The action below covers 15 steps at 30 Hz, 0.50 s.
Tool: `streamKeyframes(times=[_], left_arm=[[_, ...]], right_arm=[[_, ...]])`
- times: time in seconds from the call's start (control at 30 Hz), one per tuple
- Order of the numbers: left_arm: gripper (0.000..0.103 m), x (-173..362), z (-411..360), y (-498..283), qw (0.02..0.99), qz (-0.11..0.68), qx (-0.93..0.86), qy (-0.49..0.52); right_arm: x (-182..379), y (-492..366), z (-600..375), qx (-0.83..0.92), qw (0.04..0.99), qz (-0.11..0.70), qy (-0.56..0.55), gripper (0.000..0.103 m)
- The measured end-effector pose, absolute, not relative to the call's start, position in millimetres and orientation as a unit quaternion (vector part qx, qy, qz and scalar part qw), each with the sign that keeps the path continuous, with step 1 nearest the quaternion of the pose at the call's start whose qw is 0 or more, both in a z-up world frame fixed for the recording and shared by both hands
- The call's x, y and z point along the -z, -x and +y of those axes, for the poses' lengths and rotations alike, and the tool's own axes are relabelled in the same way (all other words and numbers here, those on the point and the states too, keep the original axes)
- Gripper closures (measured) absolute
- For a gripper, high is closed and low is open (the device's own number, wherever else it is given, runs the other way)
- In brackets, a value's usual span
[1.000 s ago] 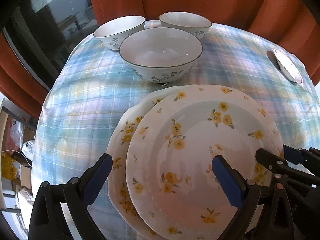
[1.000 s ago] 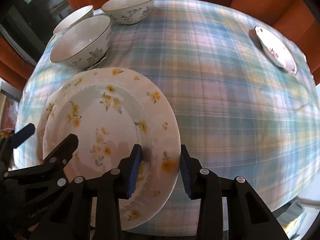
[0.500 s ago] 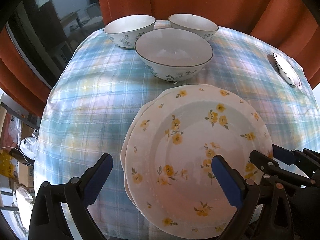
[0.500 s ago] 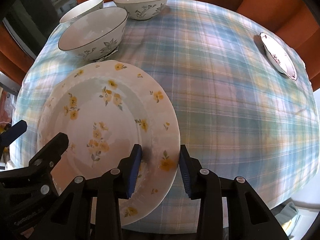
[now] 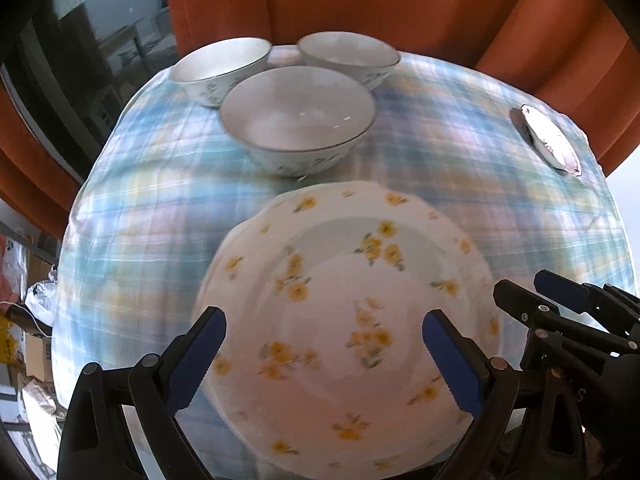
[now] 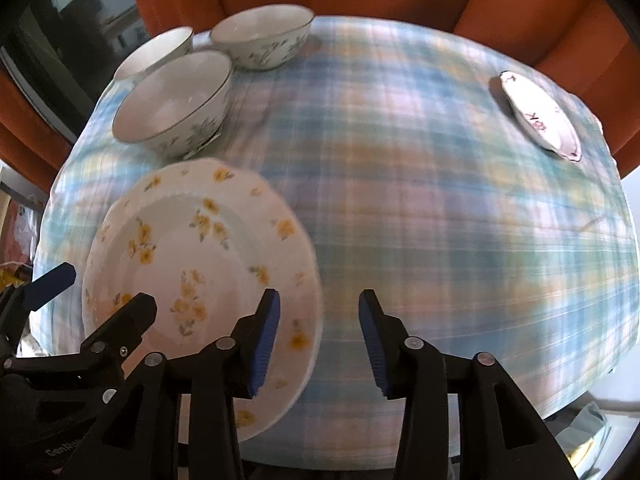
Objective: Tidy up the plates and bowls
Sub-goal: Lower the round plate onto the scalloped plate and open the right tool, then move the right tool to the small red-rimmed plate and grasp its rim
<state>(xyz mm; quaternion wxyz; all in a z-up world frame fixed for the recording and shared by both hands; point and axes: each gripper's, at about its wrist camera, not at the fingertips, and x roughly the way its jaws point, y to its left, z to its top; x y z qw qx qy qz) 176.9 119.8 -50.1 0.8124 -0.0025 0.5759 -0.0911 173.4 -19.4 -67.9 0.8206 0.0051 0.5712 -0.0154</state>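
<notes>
We see our left gripper spread wide over the yellow-flowered plate, our right gripper open beside its rim, holding nothing, three bowls beyond

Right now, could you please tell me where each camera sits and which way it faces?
Left wrist: on the left tool, facing forward over the flowered plate toward the nearest bowl; the right tool shows lower right.
Right wrist: on the right tool, facing across the plaid tablecloth toward the small plate; the left tool shows lower left.
Shared: both plates and that bowl.
</notes>
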Motion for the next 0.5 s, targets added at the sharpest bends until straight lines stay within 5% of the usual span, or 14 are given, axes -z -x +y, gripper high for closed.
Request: streamKeyframes(times=[0.13, 0.5], left_arm=[[0.003, 45.8, 98.4, -181.9, 0.814, 0.574, 0.086, 0.006], [0.003, 28.2, 27.7, -190.8, 0.819, 0.568, 0.071, 0.025]], right_arm=[[64.4, -176.9, -46.4, 0.017, 0.827, 0.561, -0.021, 0.043], [36.0, -184.9, -123.6, -0.007, 0.849, 0.528, -0.020, 0.042]])
